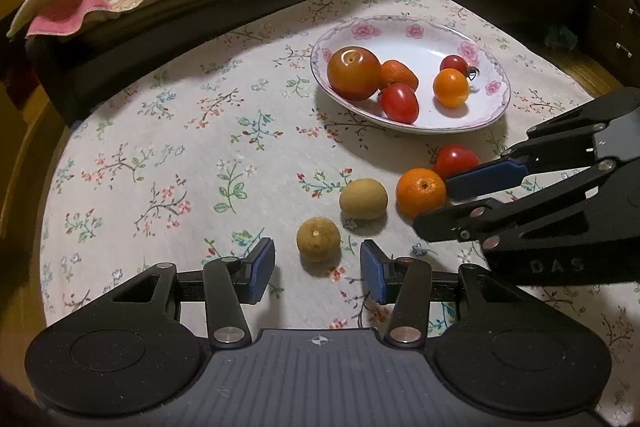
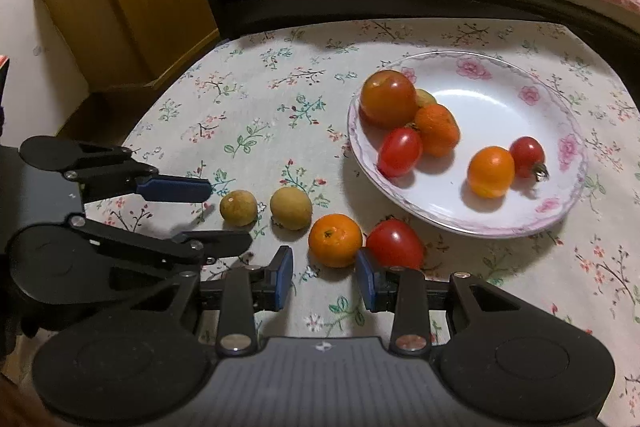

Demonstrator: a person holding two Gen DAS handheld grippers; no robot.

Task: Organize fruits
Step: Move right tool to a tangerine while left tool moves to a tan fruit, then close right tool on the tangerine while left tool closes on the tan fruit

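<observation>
- The flowered plate (image 1: pixel 460 125) sits on the tabletop (image 1: pixel 180 155), which has a flowery cloth on it. The plate is where the fruits go, so it is the home for all of them.
- Some fruits are in the plate already: a big orange-red tomato (image 1: pixel 354 73), a small tangerine (image 1: pixel 400 74), a red cherry tomato (image 1: pixel 399 103), an orange cherry tomato (image 1: pixel 451 87) and a little dark red one with a stem (image 1: pixel 454 63). I think the job is about half done.
- Four fruits are not in the plate yet. They lie in a row on the cloth, just in front of the plate: a brown longan (image 1: pixel 318 239), a second longan (image 1: pixel 363 199), a mandarin (image 1: pixel 421 191) and a red tomato (image 1: pixel 456 161).
- The left gripper (image 1: pixel 318 269) has its jaws spread wide. The near longan sits right in front of the gap, not touched yet. It looks lined up that way so the jaws can slide around it.
- The right gripper (image 2: pixel 325 277) has its jaws spread too. The mandarin (image 2: pixel 335 239) is just past the gap, and one pad (image 2: pixel 366 275) is very close to the red tomato (image 2: pixel 395 243).
- The mandarin and the red tomato touch each other, so a pad could bump the tomato and make it roll.
- Both fruits are round, so they need a soft, even squeeze.
</observation>
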